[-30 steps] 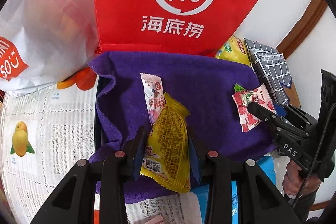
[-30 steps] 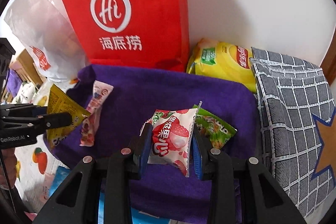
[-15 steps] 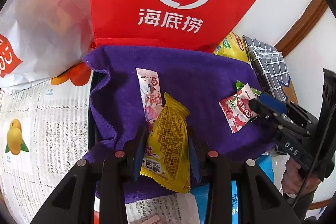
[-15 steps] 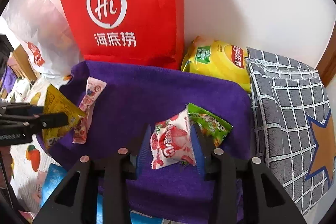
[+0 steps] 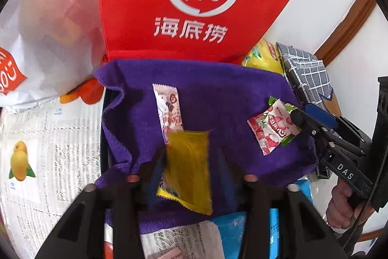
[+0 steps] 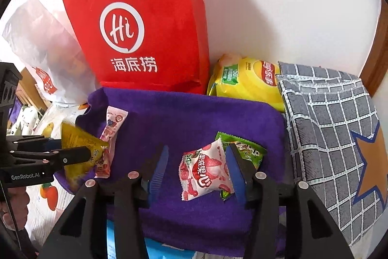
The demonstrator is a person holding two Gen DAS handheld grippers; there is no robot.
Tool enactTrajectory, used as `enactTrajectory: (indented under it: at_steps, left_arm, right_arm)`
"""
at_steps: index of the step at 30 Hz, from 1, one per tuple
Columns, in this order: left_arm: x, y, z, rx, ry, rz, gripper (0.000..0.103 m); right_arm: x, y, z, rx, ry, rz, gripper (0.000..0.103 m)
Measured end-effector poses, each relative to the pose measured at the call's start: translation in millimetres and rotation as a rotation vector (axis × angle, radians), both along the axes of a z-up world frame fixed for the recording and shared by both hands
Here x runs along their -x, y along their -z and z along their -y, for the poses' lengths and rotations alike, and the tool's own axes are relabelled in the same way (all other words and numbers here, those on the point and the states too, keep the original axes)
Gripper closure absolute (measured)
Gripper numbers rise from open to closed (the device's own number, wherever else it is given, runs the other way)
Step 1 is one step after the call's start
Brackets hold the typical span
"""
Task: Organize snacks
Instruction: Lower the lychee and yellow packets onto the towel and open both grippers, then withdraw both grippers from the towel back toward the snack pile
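Right wrist view: right gripper (image 6: 197,171) spread around a red-white packet (image 6: 206,172) lying on the purple towel (image 6: 194,118); left gripper (image 5: 186,171) parted, yellow packet (image 5: 188,169) blurred between. Red bag (image 6: 145,35) and chips bag (image 6: 247,81) behind.

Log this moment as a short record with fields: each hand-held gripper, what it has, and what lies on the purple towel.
left hand-held gripper: jaws look parted around the yellow snack packet, which is motion-blurred; grip cannot be told
right hand-held gripper: open, fingers apart on either side of the strawberry candy packet
purple towel: carries the strawberry candy packet, a green packet partly under it, and a pink-white packet
behind towel: red bag, yellow chip bag
right of towel: grey checked cloth
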State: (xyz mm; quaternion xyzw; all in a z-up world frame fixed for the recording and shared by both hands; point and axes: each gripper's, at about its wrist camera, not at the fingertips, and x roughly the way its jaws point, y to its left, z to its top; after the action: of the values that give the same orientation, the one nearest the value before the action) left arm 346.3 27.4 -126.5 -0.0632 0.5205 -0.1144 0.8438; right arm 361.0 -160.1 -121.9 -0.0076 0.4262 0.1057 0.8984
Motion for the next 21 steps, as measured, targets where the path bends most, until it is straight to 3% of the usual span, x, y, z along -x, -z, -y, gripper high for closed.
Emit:
enactTrajectory:
  at_steps: [4, 13, 21]
  left_arm:
    - [5, -14, -2, 0.01, -0.012, 0.035, 0.042]
    - [23, -45, -4, 0.035, -0.013, 0.106, 0.042]
    - [47, -76, 1, -0.009, -0.006, 0.176, 0.043]
  right_arm:
    - [7, -8, -3, 0.009, 0.009, 0.023, 0.053]
    - [46, -28, 11, 0.0, 0.077, 0.033, 0.053]
    - [96, -51, 31, 0.011, 0.161, 0.086, 0.053]
